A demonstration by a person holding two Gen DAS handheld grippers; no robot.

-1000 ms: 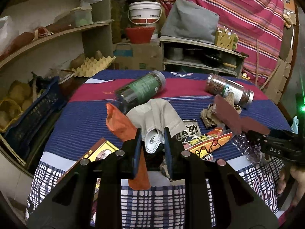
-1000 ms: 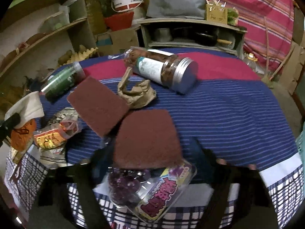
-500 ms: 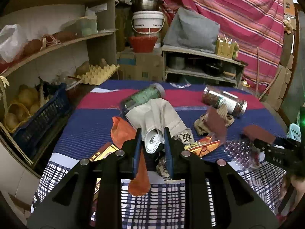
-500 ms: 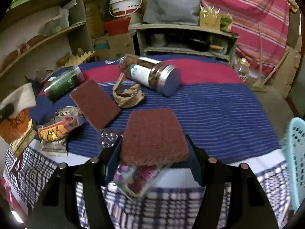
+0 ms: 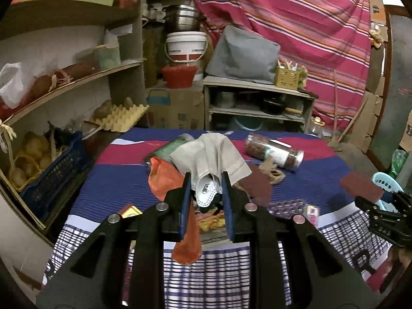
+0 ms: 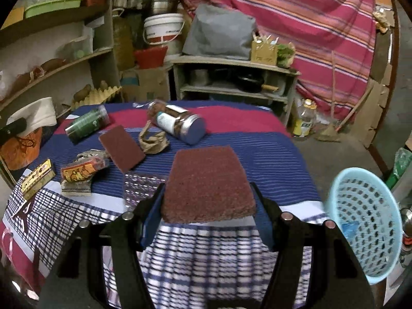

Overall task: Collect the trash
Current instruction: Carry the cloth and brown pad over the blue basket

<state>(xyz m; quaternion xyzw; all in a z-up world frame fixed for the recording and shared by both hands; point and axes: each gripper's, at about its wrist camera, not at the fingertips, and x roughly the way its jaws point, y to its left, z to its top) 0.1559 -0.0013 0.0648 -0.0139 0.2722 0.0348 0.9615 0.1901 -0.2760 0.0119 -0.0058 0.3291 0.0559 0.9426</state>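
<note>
Low in the middle of the left wrist view, the left claw (image 5: pixel 206 188) is nearly closed, pinching a bundle: a grey-white cloth (image 5: pixel 211 154) fanned upward above the tips, a white mask (image 5: pixel 204 195) bunched between the pads, and an orange bag (image 5: pixel 177 206) hanging downward, its long axis running top to bottom past the left finger.

Over to the right wrist view: the right claw (image 6: pixel 208 200) stands about half open, its two blue pads clamped against the left and right edges of a brown scrub pad (image 6: pixel 208 182). That pad lies flat, its long axis pointing away from the camera toward the top of the frame, lifted clear of the tabletop (image 6: pixel 270 159).

A count now! Two scrub pads: the held one, plus a second pad (image 6: pixel 121 148) lying on the striped cloth at centre left, long axis slanting from upper left to lower right. Two jars, both on their sides: a green jar (image 6: pixel 87 126) at upper left, and a silver-lidded jar (image 6: pixel 177 123) whose lid points to the lower right. One crumpled brown paper (image 6: pixel 153 140) sits just beside that jar. One yellow-orange wrapper (image 6: pixel 82 170) lies at the left, one gold-edged packet (image 6: pixel 37 177) nearer the left edge.

At the lower right edge, one light blue basket (image 6: pixel 365 221) stands off the tabletop.
</note>
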